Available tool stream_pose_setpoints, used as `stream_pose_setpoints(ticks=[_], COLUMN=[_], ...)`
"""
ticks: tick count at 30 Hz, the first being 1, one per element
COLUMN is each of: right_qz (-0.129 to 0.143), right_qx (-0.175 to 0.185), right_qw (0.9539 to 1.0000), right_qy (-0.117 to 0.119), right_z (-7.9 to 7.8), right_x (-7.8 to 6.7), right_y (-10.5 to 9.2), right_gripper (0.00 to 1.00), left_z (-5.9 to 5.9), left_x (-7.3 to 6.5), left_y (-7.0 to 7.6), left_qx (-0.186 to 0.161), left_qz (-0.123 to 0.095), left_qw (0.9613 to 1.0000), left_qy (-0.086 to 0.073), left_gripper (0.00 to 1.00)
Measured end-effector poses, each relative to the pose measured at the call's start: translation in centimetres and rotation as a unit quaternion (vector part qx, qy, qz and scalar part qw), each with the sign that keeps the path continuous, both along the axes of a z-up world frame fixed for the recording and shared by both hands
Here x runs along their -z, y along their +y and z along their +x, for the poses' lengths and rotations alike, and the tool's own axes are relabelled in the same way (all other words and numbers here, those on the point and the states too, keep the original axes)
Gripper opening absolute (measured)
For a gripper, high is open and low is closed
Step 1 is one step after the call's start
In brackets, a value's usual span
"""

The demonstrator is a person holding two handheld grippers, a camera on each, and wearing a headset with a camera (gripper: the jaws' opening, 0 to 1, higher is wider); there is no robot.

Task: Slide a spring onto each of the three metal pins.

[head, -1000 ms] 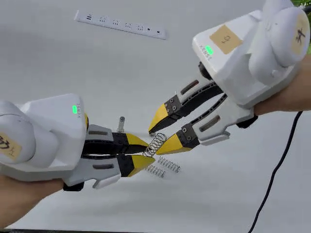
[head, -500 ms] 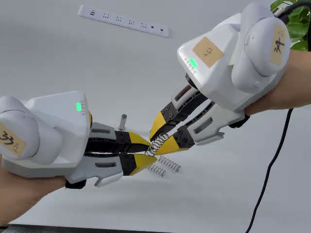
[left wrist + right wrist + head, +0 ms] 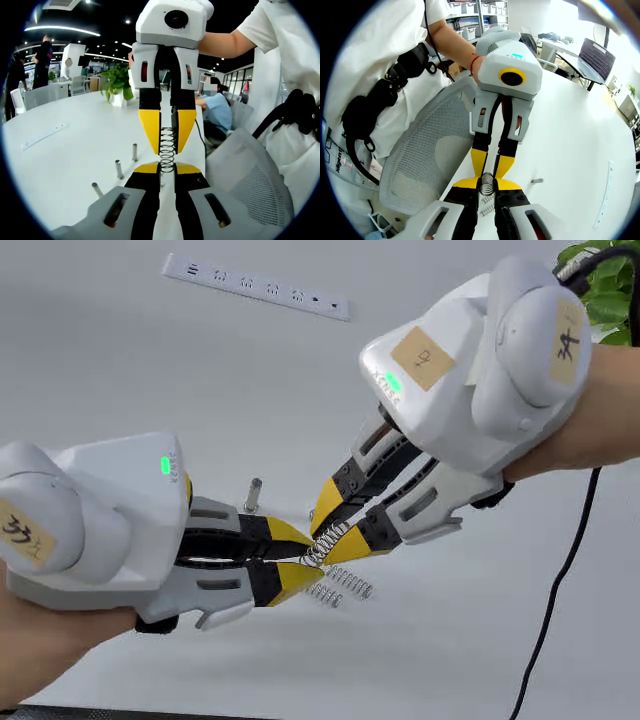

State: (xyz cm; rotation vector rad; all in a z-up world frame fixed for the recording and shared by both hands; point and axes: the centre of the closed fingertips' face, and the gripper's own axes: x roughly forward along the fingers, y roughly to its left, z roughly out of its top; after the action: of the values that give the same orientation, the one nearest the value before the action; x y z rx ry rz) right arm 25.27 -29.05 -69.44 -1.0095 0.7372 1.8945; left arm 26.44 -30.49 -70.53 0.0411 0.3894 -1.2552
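A small steel spring [image 3: 322, 543] hangs in the air between both grippers. My left gripper [image 3: 312, 558] comes in from the lower left, its jaws shut on the spring's near end [image 3: 167, 162]. From the upper right, my right gripper [image 3: 335, 533] has its yellow fingers pressed on the spring's sides [image 3: 167, 140]. The right gripper view shows the spring [image 3: 487, 186] end-on between my right gripper's own tips. Two more springs [image 3: 340, 585] lie on the white table just below. Three metal pins [image 3: 118, 168] stand upright on the table; one pin [image 3: 254, 492] shows behind the left gripper.
A white power strip [image 3: 255, 285] lies at the table's far side. A black cable [image 3: 570, 580] trails off the right gripper, and a green plant [image 3: 600, 290] sits at the top right. A grey mesh chair [image 3: 250, 175] stands beside the table.
The right gripper's jaws, open a second ago, have closed onto the spring and shifted slightly down and left. The left gripper has kept its hold on the spring.
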Motion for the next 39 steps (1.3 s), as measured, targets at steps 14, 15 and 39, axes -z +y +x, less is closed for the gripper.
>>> stream_pose_setpoints(ticks=[14,15,39], right_qz=[-0.004,-0.003,0.000], right_qx=[0.002,0.004,0.032], right_qw=[1.0000,1.0000,0.9993], right_qy=[-0.003,-0.002,-0.020], right_z=[0.0,0.0,1.6], right_x=[0.0,0.0,-0.6], right_y=[0.3,0.4,1.4], right_gripper=[0.07,0.07,0.07], left_z=[0.0,0.0,0.6], left_x=[0.1,0.1,1.4], left_y=[0.2,0.2,4.1], left_qx=[-0.001,-0.001,-0.059], left_qz=[-0.001,-0.001,0.020], left_qw=[1.0000,1.0000,0.9980], left_qy=[-0.005,-0.004,-0.009], left_gripper=[0.07,0.07,0.26])
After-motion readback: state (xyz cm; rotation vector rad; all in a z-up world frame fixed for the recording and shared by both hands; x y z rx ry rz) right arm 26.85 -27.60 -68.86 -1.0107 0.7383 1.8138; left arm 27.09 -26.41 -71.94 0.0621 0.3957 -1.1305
